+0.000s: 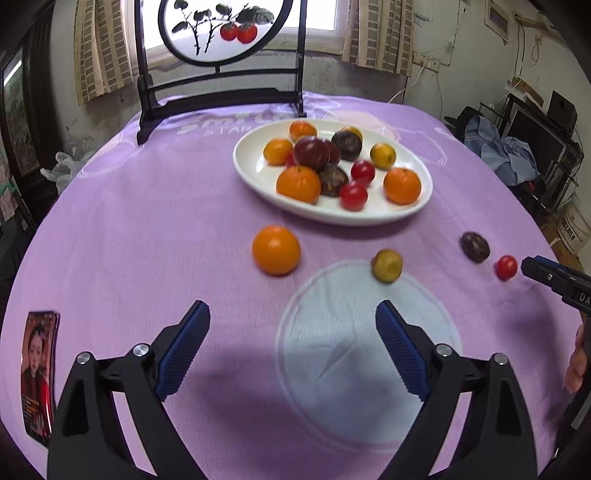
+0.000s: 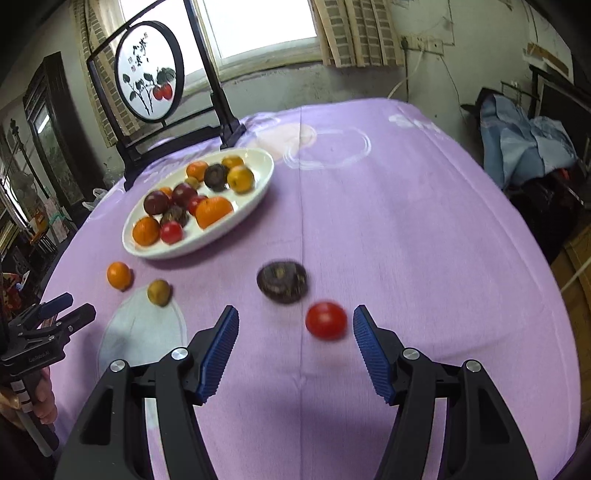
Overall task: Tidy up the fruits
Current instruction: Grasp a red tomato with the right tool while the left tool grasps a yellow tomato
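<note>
while most fruit already sits in the white oval plate [image 1: 258,177], four pieces are loose on the cloth, so the step in hand looks like gathering the strays. left gripper [image 1: 291,314] is spread wide with nothing between its blue pads, low over the cloth, with the loose orange [image 1: 276,250] and the small yellow-green fruit [image 1: 386,265] just ahead of it. right gripper [image 2: 294,316] is spread too, empty, with the red cherry tomato [image 2: 326,320] just inside its right finger, apart from the pad, and the dark wrinkled passion fruit [image 2: 282,281] just beyond it. next move, as a judgement: right goes forward a bit so the tomato sits between the pads, then closes gently since it is small, round and likely to roll or squash; left needs to pick one target, the orange looks the easier wide grab. then carry to the plate, which is crowded, so aim for a bare spot near the rim. surface is a round table under a lilac cloth [image 2: 369,221] with pale printed circles, and a photo card [image 1: 38,373] at the left edge. behind the plate stands a dark framed round screen [image 1: 221,33] painted with red fruit, then a curtained window, cluttered room edges, cables on the wall.
</note>
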The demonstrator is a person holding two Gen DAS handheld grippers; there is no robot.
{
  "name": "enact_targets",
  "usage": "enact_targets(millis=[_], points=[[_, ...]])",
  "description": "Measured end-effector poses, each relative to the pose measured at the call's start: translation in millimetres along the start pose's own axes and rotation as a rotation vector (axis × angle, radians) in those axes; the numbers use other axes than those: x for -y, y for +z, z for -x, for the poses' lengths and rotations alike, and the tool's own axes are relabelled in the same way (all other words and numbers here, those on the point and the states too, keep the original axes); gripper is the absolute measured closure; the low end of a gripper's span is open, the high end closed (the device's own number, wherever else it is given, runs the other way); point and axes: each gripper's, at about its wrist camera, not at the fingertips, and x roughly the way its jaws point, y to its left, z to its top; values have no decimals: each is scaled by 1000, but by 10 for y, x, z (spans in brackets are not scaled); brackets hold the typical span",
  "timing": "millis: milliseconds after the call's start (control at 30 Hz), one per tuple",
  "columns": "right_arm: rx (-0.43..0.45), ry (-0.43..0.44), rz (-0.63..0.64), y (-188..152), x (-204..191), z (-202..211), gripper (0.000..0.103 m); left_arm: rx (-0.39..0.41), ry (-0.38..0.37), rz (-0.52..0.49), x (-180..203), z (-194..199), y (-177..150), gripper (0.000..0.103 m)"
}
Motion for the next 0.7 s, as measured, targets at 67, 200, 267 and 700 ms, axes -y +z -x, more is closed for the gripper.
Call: enact_targets(millis=[67,200,267,700], points=[[-8,-27,6,-64,36,-18,38,-10,3,10,-34,-23,-48,14],[-24,-67,-2,-91,122,-82,38,-29,-12,16,-27,-69,-79,14],[-34,-81,4,-86,126,-137,38,-33,-12,7,1,-86,-96,14],[-62,-213,134,30,-62,-483,67,-66,-15,-35,176,-179,-59,14]])
